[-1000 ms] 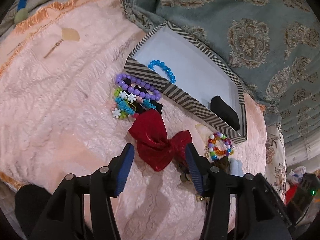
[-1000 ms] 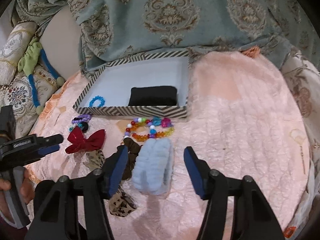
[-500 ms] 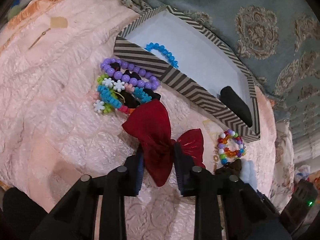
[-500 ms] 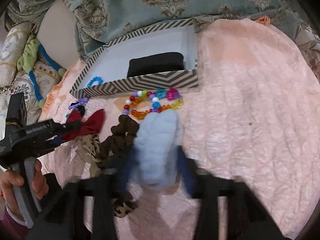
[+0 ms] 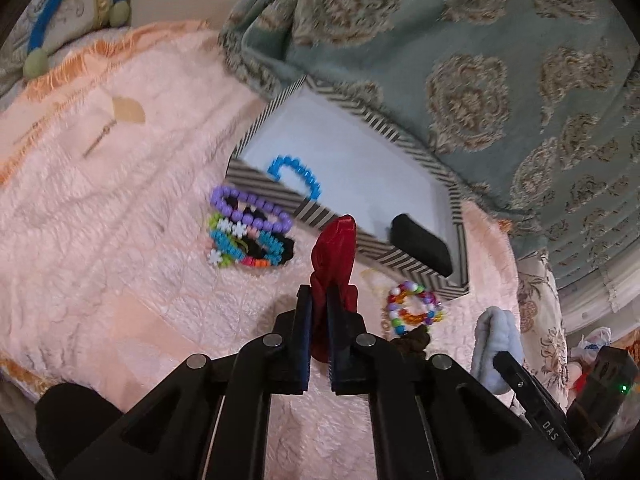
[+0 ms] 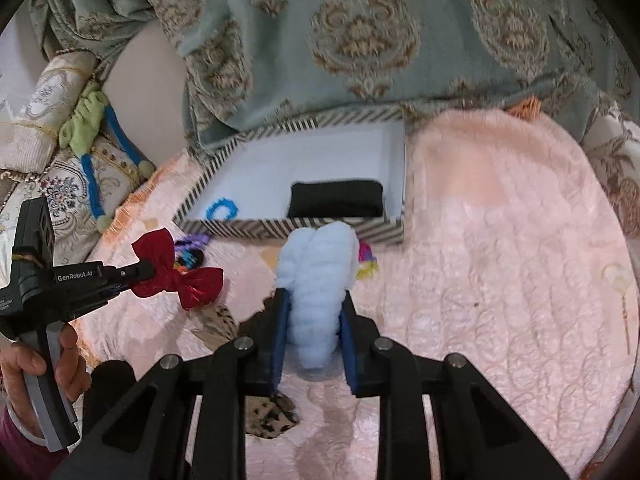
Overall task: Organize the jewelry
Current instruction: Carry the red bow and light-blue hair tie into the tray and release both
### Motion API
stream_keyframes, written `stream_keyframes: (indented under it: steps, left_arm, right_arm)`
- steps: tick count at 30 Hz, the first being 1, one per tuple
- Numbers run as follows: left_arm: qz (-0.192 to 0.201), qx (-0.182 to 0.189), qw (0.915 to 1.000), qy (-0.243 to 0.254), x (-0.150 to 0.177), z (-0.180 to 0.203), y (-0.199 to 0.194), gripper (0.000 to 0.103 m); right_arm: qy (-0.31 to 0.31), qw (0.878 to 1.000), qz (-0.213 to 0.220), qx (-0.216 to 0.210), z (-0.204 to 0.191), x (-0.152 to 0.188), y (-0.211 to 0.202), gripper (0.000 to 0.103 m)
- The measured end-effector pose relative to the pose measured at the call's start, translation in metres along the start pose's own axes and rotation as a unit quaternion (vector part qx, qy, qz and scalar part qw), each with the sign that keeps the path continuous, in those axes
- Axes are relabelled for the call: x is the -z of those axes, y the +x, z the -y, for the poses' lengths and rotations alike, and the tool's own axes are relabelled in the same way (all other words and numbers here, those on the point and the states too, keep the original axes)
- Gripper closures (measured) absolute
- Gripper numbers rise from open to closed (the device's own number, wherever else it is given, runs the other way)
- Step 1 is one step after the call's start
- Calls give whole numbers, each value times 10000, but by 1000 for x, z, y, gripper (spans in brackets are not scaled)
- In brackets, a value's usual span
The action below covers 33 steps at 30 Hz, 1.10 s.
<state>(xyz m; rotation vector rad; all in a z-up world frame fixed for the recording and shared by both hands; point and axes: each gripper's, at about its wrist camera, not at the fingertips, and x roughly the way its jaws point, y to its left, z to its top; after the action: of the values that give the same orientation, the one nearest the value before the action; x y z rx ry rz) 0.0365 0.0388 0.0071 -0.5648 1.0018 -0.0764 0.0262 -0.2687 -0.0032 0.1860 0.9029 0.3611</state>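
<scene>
My left gripper (image 5: 318, 300) is shut on a red bow (image 5: 334, 256) and holds it lifted above the pink cover; the bow also shows in the right wrist view (image 6: 176, 272). My right gripper (image 6: 314, 304) is shut on a fluffy light-blue scrunchie (image 6: 318, 276), also lifted; it shows in the left wrist view (image 5: 496, 344). The striped box (image 5: 384, 252) lies ahead, holding a blue bead bracelet (image 5: 298, 174) and a black pad (image 5: 420, 246). In the right wrist view the box (image 6: 240, 227) holds the same bracelet (image 6: 222, 210) and pad (image 6: 336, 200).
A pile of purple and coloured bead bracelets (image 5: 248, 228) lies left of the box. A multicoloured bead bracelet (image 5: 414, 308) and a brown scrunchie (image 5: 412, 338) lie in front of it. A leopard-print scrunchie (image 6: 272, 416) lies under my right gripper. A teal patterned blanket (image 6: 360, 40) is behind.
Both grippers closed: the left on the red bow, the right on the blue scrunchie. Both items have been lifted off the cover.
</scene>
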Motion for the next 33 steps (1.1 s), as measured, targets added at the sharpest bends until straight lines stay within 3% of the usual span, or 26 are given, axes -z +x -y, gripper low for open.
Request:
stream_keyframes:
  steps: [17,33]
  left_arm:
    - [473,-167,9972,551,-27,35,-32,103]
    - [629,-448,9932,871,-68,48,-19,103]
  right_arm:
    - [-84,9996,255,-52,-12,-22,-18,79]
    - [-272,9993,270,35,-16,-53,2,79]
